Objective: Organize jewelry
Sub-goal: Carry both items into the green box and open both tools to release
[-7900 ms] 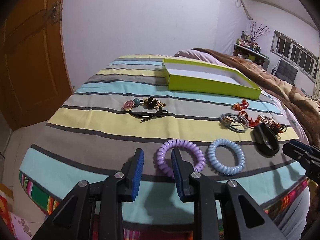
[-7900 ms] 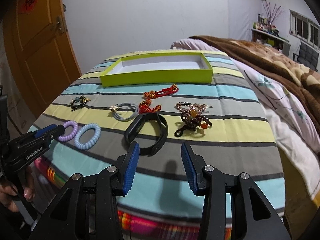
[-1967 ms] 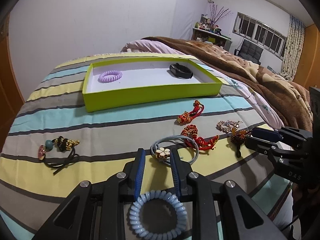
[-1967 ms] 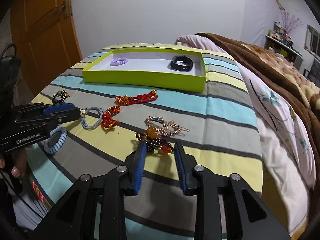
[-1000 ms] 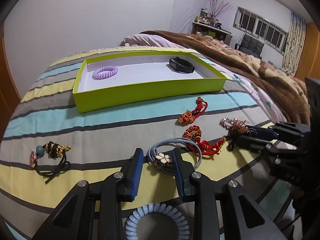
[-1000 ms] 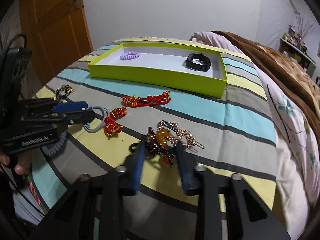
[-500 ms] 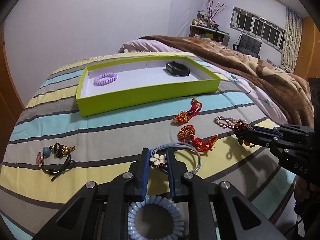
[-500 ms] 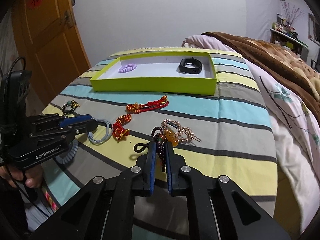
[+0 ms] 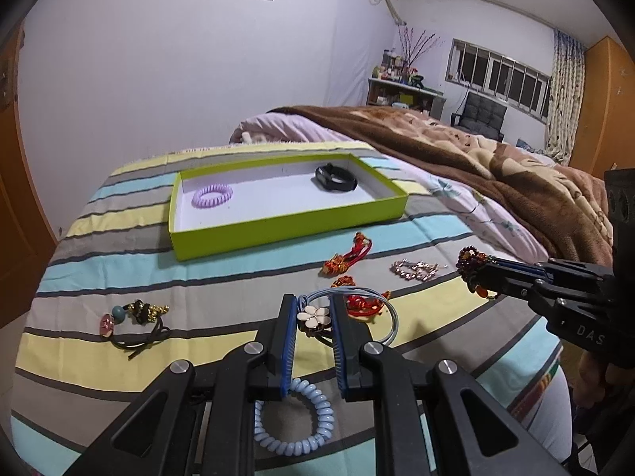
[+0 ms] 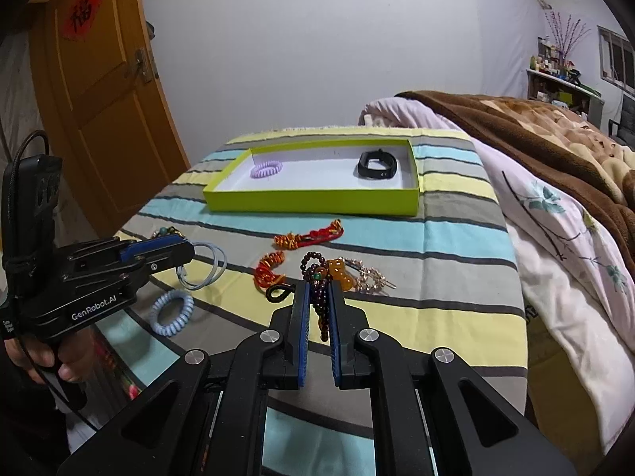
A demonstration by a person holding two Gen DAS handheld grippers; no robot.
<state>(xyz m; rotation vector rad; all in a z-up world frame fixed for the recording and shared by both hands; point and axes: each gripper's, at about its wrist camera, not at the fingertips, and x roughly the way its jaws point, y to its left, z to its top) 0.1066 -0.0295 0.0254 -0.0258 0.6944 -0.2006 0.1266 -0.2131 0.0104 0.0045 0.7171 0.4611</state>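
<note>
My left gripper is shut on the white flower of a grey-blue hair tie, whose loops hang off to the right above the striped bedspread. My right gripper is shut on a dark beaded bracelet with an amber charm, lifted off the spread. The lime green box lies further back, with a purple coil hair tie at its left and a black wristband at its right. In the right wrist view the left gripper shows at the left, the grey-blue hair tie dangling from it.
On the spread lie a light blue coil tie, two red knotted cords, a gold hair clip and a black tie with beads. A brown blanket covers the bed to the right. An orange door stands at the left.
Both grippers closed, the left on the flower hair tie, the right on the beaded bracelet. Both have since risen, lifting their pieces off the bedspread.
</note>
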